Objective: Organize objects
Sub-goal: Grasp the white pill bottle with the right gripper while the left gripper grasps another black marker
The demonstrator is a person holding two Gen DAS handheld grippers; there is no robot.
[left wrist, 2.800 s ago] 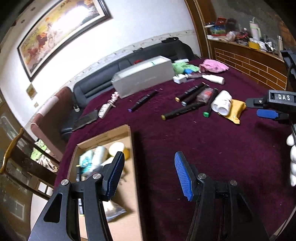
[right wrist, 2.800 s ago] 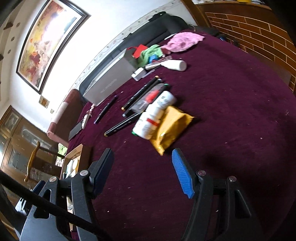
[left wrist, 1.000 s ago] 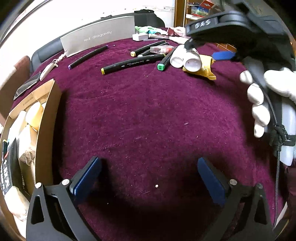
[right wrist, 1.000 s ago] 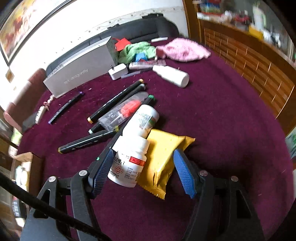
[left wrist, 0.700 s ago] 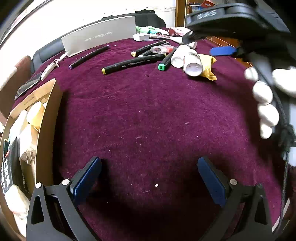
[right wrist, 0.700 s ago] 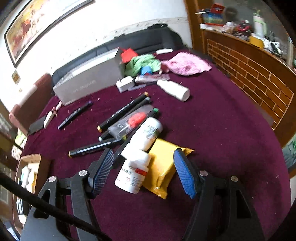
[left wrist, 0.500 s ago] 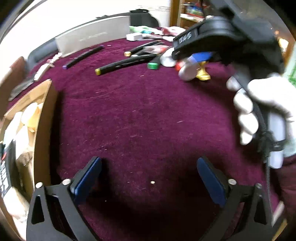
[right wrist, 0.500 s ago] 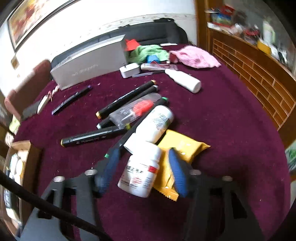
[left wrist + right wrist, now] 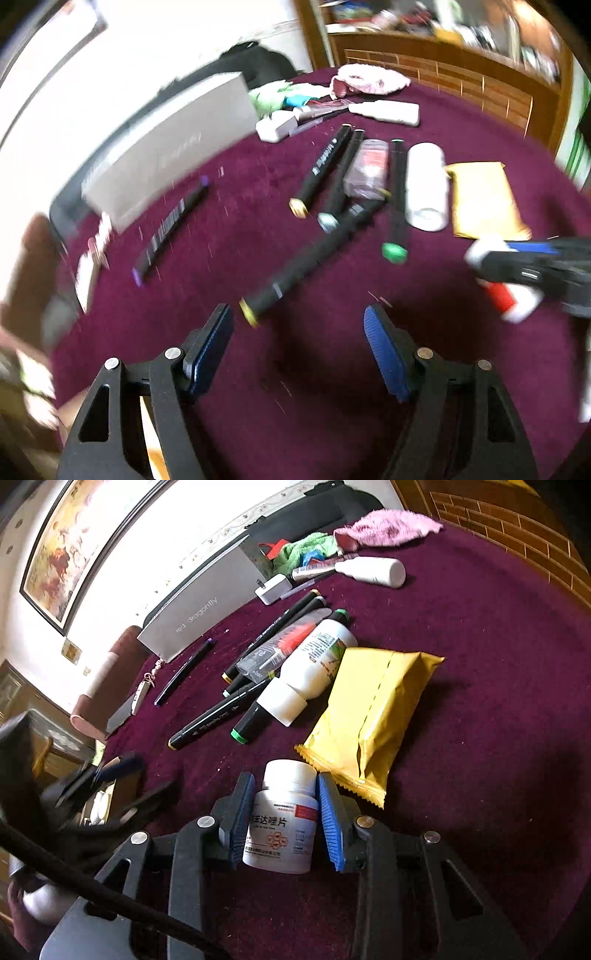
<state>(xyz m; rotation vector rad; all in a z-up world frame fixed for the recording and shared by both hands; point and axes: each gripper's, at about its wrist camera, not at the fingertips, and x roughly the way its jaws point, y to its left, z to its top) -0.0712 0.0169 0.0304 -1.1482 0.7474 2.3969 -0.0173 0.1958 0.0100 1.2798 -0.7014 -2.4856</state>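
My right gripper (image 9: 284,819) is shut on a white pill bottle (image 9: 282,827) with a red label patch and holds it above the purple cloth; the bottle also shows at the right of the left wrist view (image 9: 506,280). My left gripper (image 9: 299,350) is open and empty over the cloth, just short of a black marker with a yellow cap (image 9: 306,258). A second white bottle (image 9: 310,668), a yellow packet (image 9: 373,716) and several black markers (image 9: 218,712) lie on the cloth.
A grey box (image 9: 199,613) stands at the back. A white tube (image 9: 369,570), a white charger (image 9: 271,589), green (image 9: 306,552) and pink cloths (image 9: 388,528) lie beyond. A cardboard box (image 9: 107,794) with items sits at the left. Brick wall (image 9: 517,528) at right.
My right gripper has closed on the nearer white pill bottle and lifted it off the cloth. My left gripper has narrowed and swung toward the markers.
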